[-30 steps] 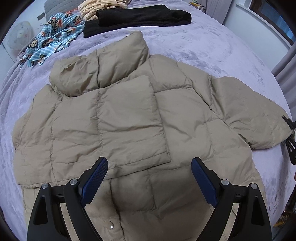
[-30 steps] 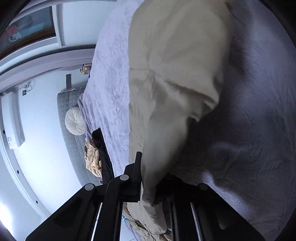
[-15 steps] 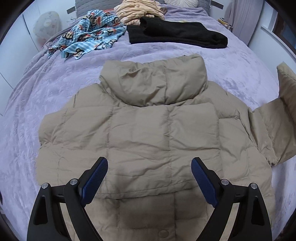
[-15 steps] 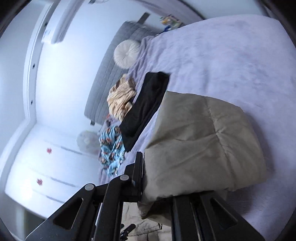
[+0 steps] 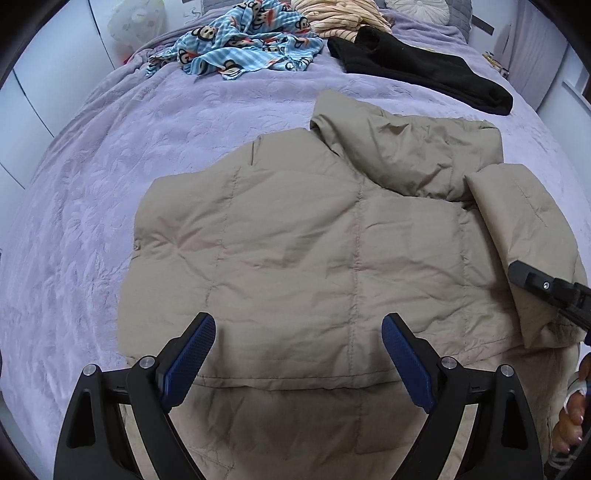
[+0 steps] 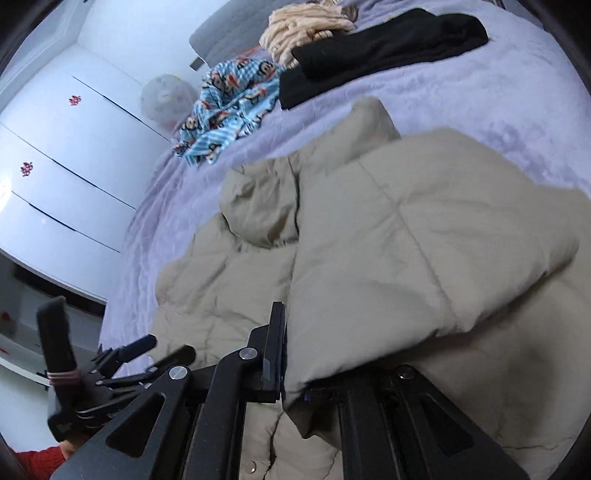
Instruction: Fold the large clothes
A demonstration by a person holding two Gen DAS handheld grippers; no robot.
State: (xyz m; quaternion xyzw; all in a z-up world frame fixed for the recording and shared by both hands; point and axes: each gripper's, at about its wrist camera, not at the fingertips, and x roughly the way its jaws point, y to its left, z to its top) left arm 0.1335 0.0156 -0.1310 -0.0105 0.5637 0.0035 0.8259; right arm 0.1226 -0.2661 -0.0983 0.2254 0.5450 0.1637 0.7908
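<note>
Right wrist view: right tongs (image 6: pixel 291 384), clamped on the sleeve (image 6: pixel 424 251), have carried it across the jacket (image 5: pixel 314 251); left tongs (image 5: pixel 298 354) hover wide open, empty.

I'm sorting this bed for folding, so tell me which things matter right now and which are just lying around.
In the job:
puffer jacket
its sleeve, clamped in the right gripper
left gripper, open above the jacket

Lying about:
black garment
monkey-print cloth
striped cream cloth
round cushion
</note>
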